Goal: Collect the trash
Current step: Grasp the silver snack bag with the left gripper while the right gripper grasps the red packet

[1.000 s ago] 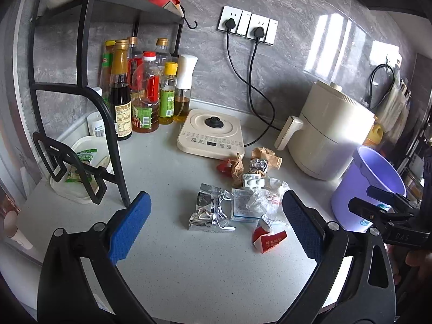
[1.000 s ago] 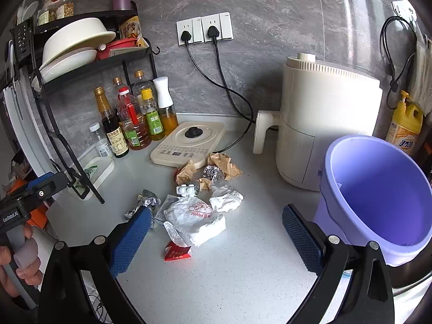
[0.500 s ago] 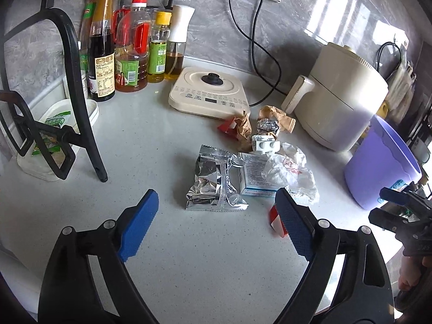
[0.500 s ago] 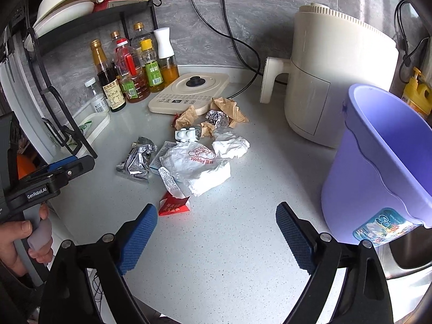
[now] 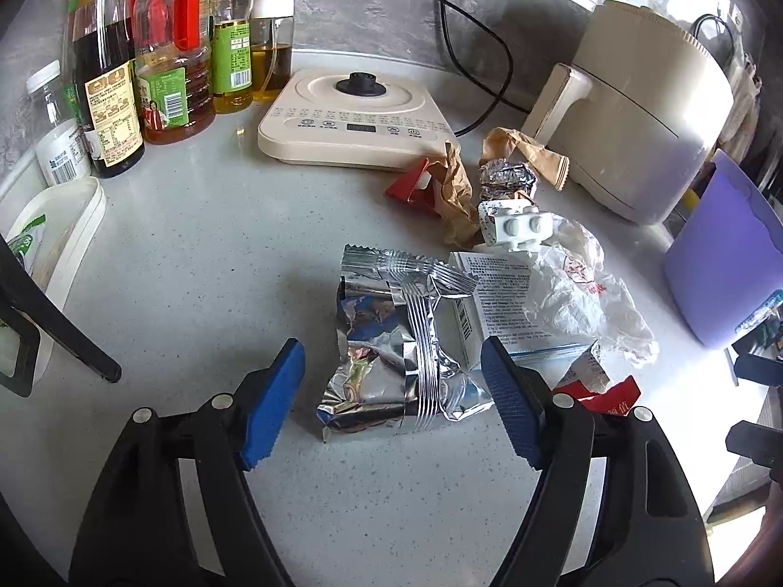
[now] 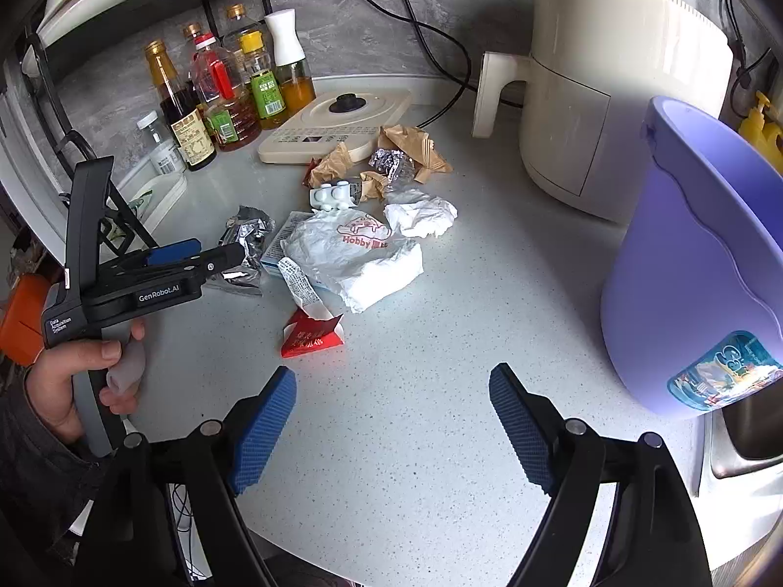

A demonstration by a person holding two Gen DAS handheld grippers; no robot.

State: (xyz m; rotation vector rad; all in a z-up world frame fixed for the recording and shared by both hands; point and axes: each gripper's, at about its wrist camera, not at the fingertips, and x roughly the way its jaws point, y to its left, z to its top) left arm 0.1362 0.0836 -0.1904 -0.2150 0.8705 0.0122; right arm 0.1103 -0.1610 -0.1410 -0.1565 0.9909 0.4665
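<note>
The speckled worktop (image 6: 440, 440) carried a purple bucket (image 6: 695, 264) at the right and the trash heap in the middle. A white bag (image 6: 357, 254) lay on a small carton. The silver foil wrapper (image 5: 391, 342) sat at the heap's left edge, between the spread pads of the left claw (image 5: 391, 406) (jaws just closing, not touching). The right claw (image 6: 391, 430) hung spread, narrowing, near the red packet (image 6: 310, 337).
</note>
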